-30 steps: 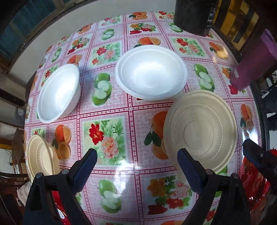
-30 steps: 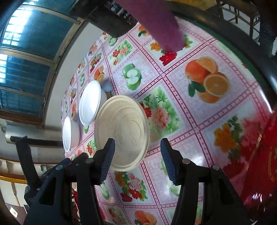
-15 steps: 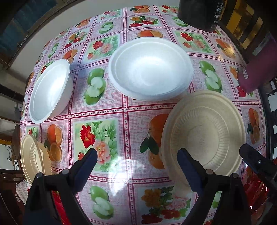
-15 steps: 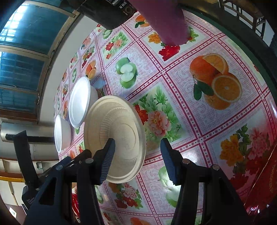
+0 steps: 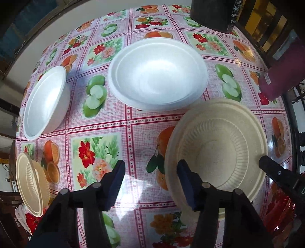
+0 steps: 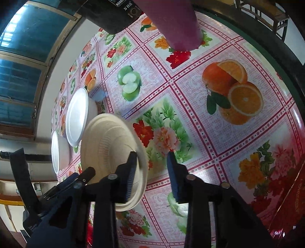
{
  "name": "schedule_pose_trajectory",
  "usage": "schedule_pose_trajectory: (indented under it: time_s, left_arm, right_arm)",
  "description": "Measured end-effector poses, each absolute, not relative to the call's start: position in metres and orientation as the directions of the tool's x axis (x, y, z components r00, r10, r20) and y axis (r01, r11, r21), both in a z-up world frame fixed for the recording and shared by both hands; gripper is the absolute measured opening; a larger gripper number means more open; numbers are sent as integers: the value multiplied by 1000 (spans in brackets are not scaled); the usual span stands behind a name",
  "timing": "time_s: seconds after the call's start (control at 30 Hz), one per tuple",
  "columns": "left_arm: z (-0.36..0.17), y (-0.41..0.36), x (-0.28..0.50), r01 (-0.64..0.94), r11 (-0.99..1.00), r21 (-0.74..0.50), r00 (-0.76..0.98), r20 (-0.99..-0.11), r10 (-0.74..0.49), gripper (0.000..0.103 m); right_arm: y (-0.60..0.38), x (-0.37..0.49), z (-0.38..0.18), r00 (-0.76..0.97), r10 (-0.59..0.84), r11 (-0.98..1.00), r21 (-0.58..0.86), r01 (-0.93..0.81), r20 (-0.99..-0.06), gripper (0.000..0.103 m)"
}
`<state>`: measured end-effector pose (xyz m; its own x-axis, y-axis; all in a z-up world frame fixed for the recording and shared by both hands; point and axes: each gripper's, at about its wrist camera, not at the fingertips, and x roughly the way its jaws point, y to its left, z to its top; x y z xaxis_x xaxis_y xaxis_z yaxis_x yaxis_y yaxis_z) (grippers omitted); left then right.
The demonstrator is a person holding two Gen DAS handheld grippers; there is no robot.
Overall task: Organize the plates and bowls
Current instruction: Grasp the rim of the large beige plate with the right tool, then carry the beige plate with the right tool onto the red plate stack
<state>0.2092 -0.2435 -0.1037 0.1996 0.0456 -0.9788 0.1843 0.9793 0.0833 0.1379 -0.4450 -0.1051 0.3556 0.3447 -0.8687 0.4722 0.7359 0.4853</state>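
Beige plate (image 5: 217,150) lies on the tabletop (image 5: 99,122) at the lower right of the left wrist view, its near rim passing under the right finger of the left tongs (image 5: 150,183). Those tongs stand wide open with nothing between the pads, which hover over a flower square of the cloth. In the right wrist view the same plate (image 6: 110,145) sits at lower left, and the right tongs (image 6: 152,177) are open too, the left pad (image 6: 129,177) over the plate's rim and the other over the cloth; whether the pad touches the rim cannot be told. The tip of the right tongs shows at the plate's right edge in the left wrist view.

Above the beige plate, centre top of the left wrist frame, lies a white plate (image 5: 158,74), its edge just beside the beige one. A white bowl (image 5: 45,103) sits at the left, well apart from it. A second beige plate (image 5: 30,185) is at the lower left edge of the frame. A purple cylinder (image 5: 282,72) stands at the right edge and a black box (image 5: 213,13) at the top right.
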Motion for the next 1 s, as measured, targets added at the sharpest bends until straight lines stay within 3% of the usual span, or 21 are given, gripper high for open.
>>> schedule_pose_trajectory:
  time_s: [0.17,0.27,1.0]
  left_arm:
    - [-104,-251,203,239,970,38,188,-982,-7,29]
    - [-104,-251,198,259,966,22,186,-982,-28,18]
    - [-83,-155,89,252,966,-51,196,-975,-103,18]
  right_arm:
    - [-438,140,-100,360,346,748,486,452,-866,11]
    - [-435,137,-98,364,341,751,485,449,-867,11]
    - [-351,59,-76,307,318,830,420,366,-897,10]
